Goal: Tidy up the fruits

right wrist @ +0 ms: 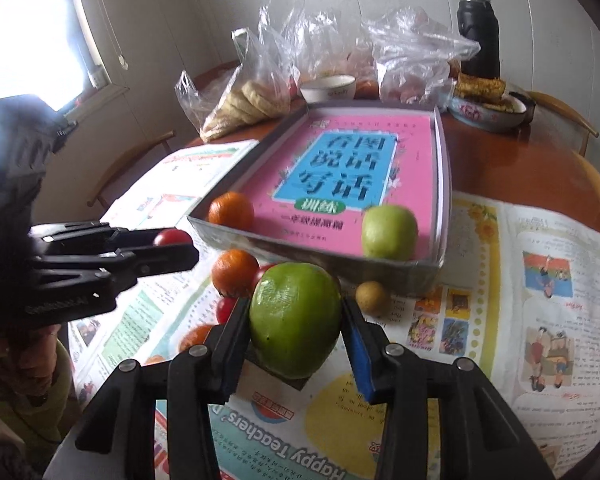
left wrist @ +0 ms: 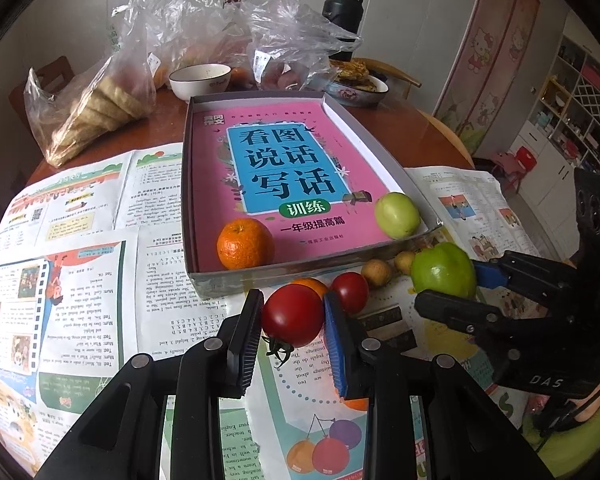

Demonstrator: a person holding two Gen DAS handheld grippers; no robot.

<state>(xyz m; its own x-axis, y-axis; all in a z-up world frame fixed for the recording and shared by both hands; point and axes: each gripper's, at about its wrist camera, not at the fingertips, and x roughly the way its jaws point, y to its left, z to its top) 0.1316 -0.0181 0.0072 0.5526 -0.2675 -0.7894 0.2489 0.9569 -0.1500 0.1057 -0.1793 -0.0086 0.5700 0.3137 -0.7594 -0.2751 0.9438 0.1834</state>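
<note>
Left gripper [left wrist: 293, 316] clamped tomato [left wrist: 292, 314]; right gripper [right wrist: 296, 328] clamped green apple [right wrist: 294, 320]. Next step probably: carry both into box [left wrist: 260, 276].

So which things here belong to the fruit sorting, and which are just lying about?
Job:
- tomato in left claw
- green apple in right claw
- box
- loose orange

Lying about:
- bowl
- flask
- plastic bags
</note>
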